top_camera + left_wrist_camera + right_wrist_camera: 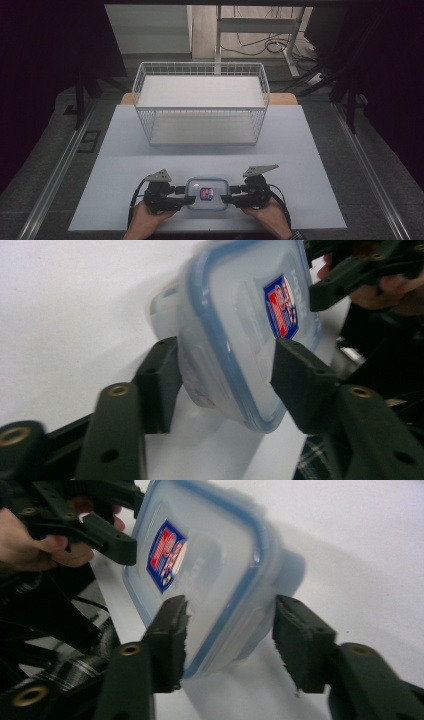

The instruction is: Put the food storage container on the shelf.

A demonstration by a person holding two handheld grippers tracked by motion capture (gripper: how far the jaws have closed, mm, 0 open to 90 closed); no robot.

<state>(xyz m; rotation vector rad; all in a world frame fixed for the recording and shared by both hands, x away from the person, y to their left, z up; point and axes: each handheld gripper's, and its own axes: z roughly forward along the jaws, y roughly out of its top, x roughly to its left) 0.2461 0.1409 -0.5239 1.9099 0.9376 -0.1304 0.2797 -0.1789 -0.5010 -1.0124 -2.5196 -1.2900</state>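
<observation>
Grippers, left [189,199] and right [226,198], straddle container [207,194] ends unclamped, and should close evenly before lifting.

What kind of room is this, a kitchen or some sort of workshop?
Most likely a lab or test workstation, not a kitchen: a bare white table ringed by dark curtains, an empty wire basket, and loose cables on the floor beyond.
</observation>
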